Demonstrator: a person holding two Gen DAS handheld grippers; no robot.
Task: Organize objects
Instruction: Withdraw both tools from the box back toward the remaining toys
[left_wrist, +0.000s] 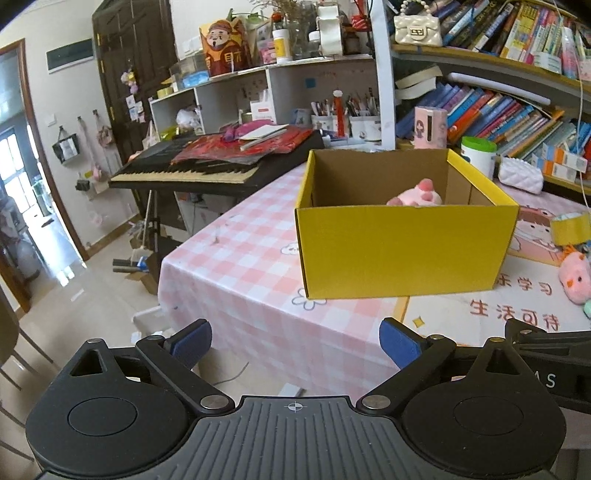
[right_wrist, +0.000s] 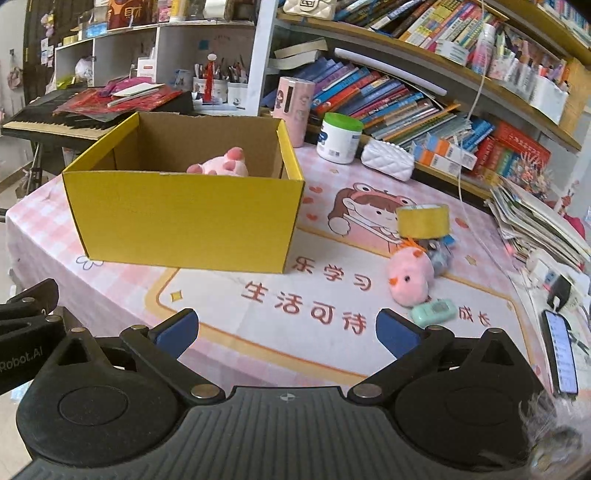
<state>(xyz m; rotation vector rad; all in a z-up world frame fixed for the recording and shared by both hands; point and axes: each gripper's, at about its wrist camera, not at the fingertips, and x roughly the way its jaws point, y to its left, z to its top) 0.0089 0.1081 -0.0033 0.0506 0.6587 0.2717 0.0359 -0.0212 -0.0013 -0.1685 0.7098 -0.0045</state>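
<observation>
While both grippers hang empty: sorting partly done.
Left gripper (left_wrist: 295, 345) and right gripper (right_wrist: 286, 332) spread wide, nothing held; one pink plush (right_wrist: 219, 164) inside yellow box (right_wrist: 184, 218), second plush (right_wrist: 408, 275), tape roll (right_wrist: 423, 220) and green case (right_wrist: 434, 309) loose beside it, presumably awaiting collection.

A table (left_wrist: 258, 236) in a pink checked cloth stands on a pale tiled floor (left_wrist: 99, 280), with a keyboard (left_wrist: 207, 166) and white shelves (left_wrist: 236, 92) beyond, crowded bookshelves (right_wrist: 424, 85) far right, a dark door (left_wrist: 133, 74) and a bright doorway (left_wrist: 18, 177) left.
</observation>
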